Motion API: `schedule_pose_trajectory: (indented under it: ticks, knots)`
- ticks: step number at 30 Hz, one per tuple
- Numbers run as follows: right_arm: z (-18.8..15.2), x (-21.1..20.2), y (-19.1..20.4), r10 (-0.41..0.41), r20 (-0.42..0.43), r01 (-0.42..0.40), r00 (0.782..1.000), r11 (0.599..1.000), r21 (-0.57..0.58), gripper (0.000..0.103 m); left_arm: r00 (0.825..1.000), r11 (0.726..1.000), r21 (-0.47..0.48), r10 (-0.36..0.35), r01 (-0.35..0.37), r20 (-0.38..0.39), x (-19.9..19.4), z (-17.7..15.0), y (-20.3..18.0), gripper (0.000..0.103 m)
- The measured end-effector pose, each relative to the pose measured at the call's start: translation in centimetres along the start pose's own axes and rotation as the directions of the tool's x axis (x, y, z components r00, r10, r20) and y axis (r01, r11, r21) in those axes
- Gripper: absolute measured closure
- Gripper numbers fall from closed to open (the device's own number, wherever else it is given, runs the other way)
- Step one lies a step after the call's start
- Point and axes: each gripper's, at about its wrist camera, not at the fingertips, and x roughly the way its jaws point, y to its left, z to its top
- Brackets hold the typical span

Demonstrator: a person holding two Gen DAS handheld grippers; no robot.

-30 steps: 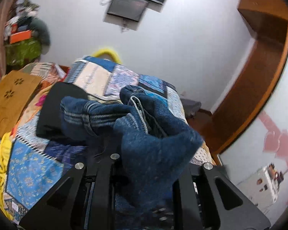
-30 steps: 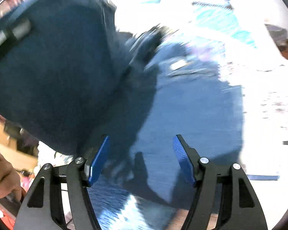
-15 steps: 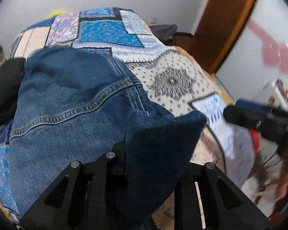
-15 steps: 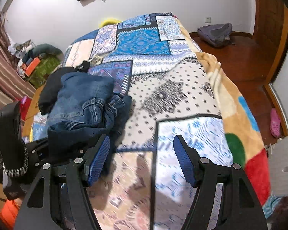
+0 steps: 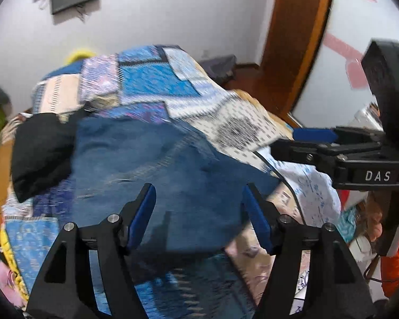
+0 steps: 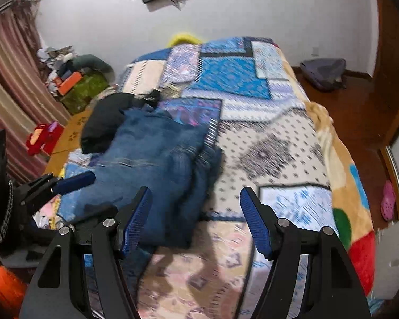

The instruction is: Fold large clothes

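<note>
Folded blue jeans (image 5: 157,164) lying on the patchwork bed (image 6: 266,138), touching a black garment (image 5: 40,154) on the far left side. Left claw (image 5: 199,212) spread wide and empty, just above the jeans' near edge. Right claw (image 6: 196,218) likewise apart and empty, over the jeans' right near corner.

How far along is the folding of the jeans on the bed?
Done: the jeans lie bunched in a rough fold on the quilt. In hand: nothing; the left gripper and right gripper are both open. Left: flattening the jeans, plus the black garment beside them.
</note>
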Motion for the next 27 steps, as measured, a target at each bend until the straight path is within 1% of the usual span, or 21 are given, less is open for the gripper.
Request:
schedule_pose_trajectory:
  ticks: [1, 2, 3, 4, 5, 6, 8, 10, 14, 15, 18, 20, 22, 24, 27]
  knots:
    - [0.2, 0.1, 0.6, 0.010, 0.004, -0.010, 1.000, 1.000, -0.011, 0.035, 1.000, 1.000, -0.015, 0.016, -0.016, 0.019, -0.8, 0.1, 1.0, 0.035]
    - [0.3, 0.3, 1.1, 0.017, 0.005, -0.017, 1.000, 1.000, -0.020, 0.032, 0.999, 0.999, -0.023, 0.031, -0.030, 0.030, -0.9, 0.3, 1.7, 0.031]
    - [0.4, 0.6, 1.6, 0.024, 0.006, -0.024, 1.000, 0.999, -0.028, 0.032, 0.997, 0.998, -0.037, 0.060, -0.058, 0.043, -1.3, 0.3, 2.7, 0.028]
    - [0.4, 1.0, 1.9, 0.026, 0.003, -0.026, 1.000, 0.999, -0.033, 0.032, 0.994, 0.994, -0.057, 0.096, -0.093, 0.055, -1.7, 0.2, 3.8, 0.022]
    - [0.3, 1.4, 2.2, 0.026, -0.004, -0.026, 1.000, 0.999, -0.038, 0.032, 0.991, 0.991, -0.074, 0.117, -0.113, 0.059, -1.8, 0.1, 4.7, 0.019]
    - [0.1, 2.0, 2.5, 0.027, -0.019, -0.028, 0.999, 0.999, -0.046, 0.032, 0.990, 0.987, -0.095, 0.133, -0.127, 0.053, -1.7, -0.1, 5.8, 0.019]
    - [-0.5, 3.4, 2.9, 0.025, -0.065, -0.029, 0.998, 0.998, -0.061, 0.032, 0.989, 0.980, -0.135, 0.150, -0.148, 0.006, -1.1, -0.9, 8.2, 0.019]
    - [-1.4, 4.7, 2.9, 0.008, -0.116, -0.017, 0.993, 0.997, -0.073, 0.032, 0.986, 0.973, -0.160, 0.165, -0.169, -0.037, -0.2, -2.1, 9.8, 0.019]
    - [-3.4, 6.4, 1.7, -0.034, -0.200, 0.020, 0.979, 0.997, -0.072, 0.032, 0.978, 0.964, -0.195, 0.154, -0.181, -0.144, 1.9, -5.0, 12.0, 0.018]
    - [-3.6, 6.5, 1.4, -0.028, -0.212, 0.015, 0.977, 0.998, -0.062, 0.032, 0.980, 0.965, -0.209, 0.127, -0.158, -0.154, 2.2, -5.9, 12.4, 0.018]
    - [-4.0, 6.3, 0.5, 0.010, -0.246, -0.014, 0.969, 1.000, -0.018, 0.031, 0.985, 0.964, -0.239, 0.082, -0.117, -0.153, 2.3, -7.0, 12.8, 0.018]
    - [-3.7, 6.0, 0.3, 0.026, -0.252, -0.029, 0.967, 1.000, -0.006, 0.031, 0.987, 0.965, -0.240, 0.070, -0.105, -0.147, 2.0, -7.0, 12.9, 0.018]
    - [-3.0, 5.5, 0.4, 0.033, -0.247, -0.036, 0.969, 0.999, -0.005, 0.031, 0.987, 0.966, -0.238, 0.066, -0.100, -0.145, 1.8, -6.8, 13.0, 0.018]
    - [-2.3, 5.0, 0.7, 0.027, -0.216, -0.032, 0.976, 0.999, -0.018, 0.031, 0.988, 0.969, -0.228, 0.069, -0.100, -0.141, 1.5, -6.3, 13.0, 0.018]
    - [-0.9, 4.4, 1.4, 0.025, -0.157, -0.032, 0.987, 0.998, -0.045, 0.031, 0.986, 0.971, -0.197, 0.110, -0.133, -0.123, 0.8, -5.3, 13.3, 0.018]
